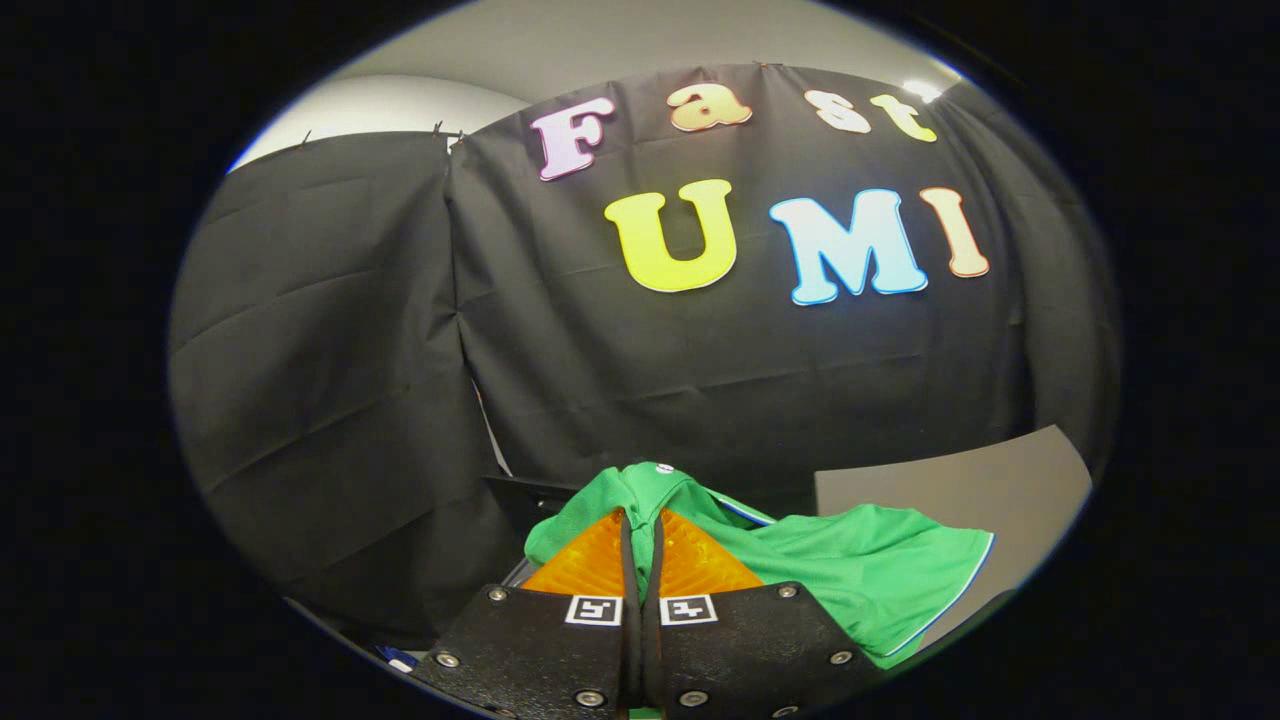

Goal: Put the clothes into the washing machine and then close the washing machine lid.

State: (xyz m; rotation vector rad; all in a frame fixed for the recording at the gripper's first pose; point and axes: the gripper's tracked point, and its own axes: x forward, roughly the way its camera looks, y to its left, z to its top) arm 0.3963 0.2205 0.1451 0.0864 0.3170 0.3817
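Gripper view: jaws pinching green shirt (880, 570)

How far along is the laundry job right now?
Done: the gripper has its jaws shut on the green shirt, a fold pinched between them. In hand: the shirt is raised in front of the black cloth wall, its free part trailing beside the jaws. Left: getting it into the washing machine and closing the lid.
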